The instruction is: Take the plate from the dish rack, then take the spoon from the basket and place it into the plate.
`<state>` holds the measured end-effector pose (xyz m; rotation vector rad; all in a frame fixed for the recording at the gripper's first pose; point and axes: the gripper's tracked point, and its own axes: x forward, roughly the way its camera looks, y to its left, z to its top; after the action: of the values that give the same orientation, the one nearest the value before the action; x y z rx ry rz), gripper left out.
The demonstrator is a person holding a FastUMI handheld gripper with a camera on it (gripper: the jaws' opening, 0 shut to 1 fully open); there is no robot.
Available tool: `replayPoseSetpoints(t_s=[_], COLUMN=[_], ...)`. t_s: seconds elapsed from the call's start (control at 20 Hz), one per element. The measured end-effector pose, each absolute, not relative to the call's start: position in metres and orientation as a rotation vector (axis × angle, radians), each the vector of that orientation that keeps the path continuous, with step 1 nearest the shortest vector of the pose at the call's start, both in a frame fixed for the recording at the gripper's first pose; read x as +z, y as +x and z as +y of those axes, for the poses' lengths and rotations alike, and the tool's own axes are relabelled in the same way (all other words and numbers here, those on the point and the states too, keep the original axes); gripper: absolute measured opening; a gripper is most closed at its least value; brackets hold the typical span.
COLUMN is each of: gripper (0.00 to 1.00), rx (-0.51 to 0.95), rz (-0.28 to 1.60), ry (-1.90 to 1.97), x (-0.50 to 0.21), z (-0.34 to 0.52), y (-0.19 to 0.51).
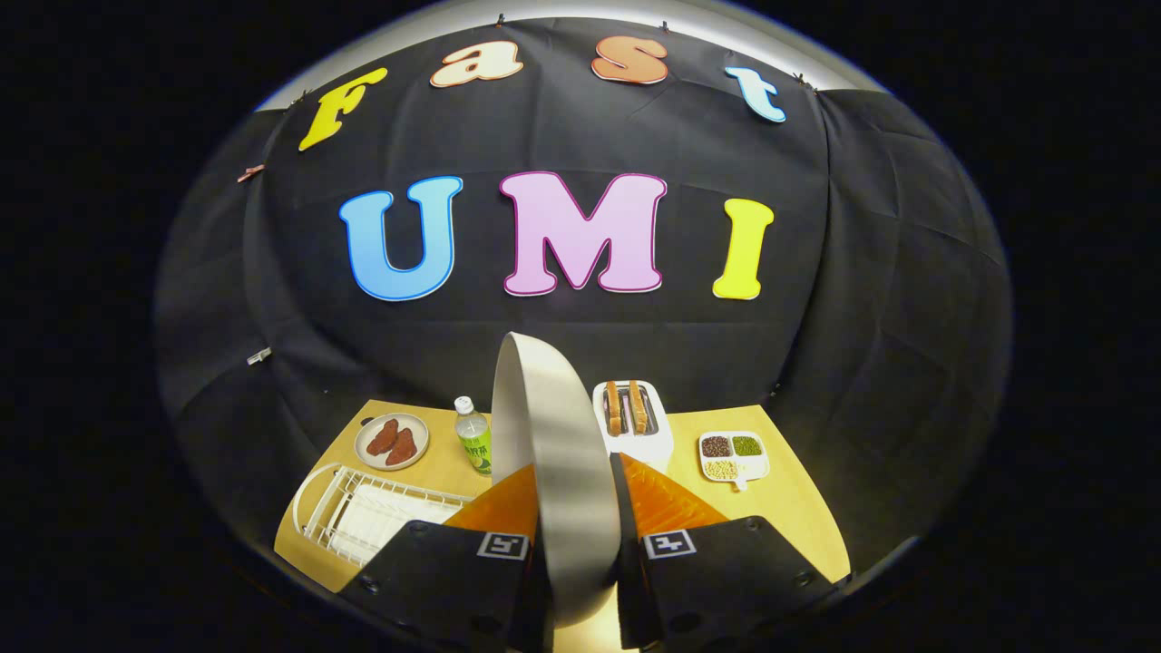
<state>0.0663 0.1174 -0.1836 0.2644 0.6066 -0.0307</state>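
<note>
Hand-held gripper [580, 508] closed on the plate [558, 472], both orange fingers [494, 508] pressing its faces. Plate is white, held on edge, upright between the fingers, rising well above their tips. It's lifted clear, not touching the rack or the table [798, 508].

Beyond the fingers, to one side: white wire dish rack [363, 512] on the table, no plate visible in it. Past that, a small dish with two reddish-brown food pieces [392, 442], and a green-labelled bottle [474, 437] just beside the plate's edge. On the other side: white toaster [632, 422] with two slices in the slots, then a white divided dish of beans and grains [733, 456].

Progress, my read: step one is done, plate is out of the rack and in the grip. Left: set the plate down flat on a free bit of table, release, fetch the spoon, drop it in the plate.

Can't locate the basket or spoon from here; could be hidden behind the plate or the gripper body. Need to find them before the next stage.
</note>
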Motion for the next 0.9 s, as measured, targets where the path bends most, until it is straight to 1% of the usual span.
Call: replayPoseSetpoints(t_s=[0.25, 0.45, 0.6, 0.9], gripper=[0.31, 0.31, 0.31, 0.31], rx=[0.006, 0.011, 0.018, 0.094], rz=[0.648, 0.735, 0.817, 1.005], ry=[0.37, 0.447, 0.474, 0.584], x=[-0.198, -0.232, -0.268, -0.358], z=[0.068, 0.044, 0.042, 0.072], y=[-0.003, -0.065, -0.107, -0.162])
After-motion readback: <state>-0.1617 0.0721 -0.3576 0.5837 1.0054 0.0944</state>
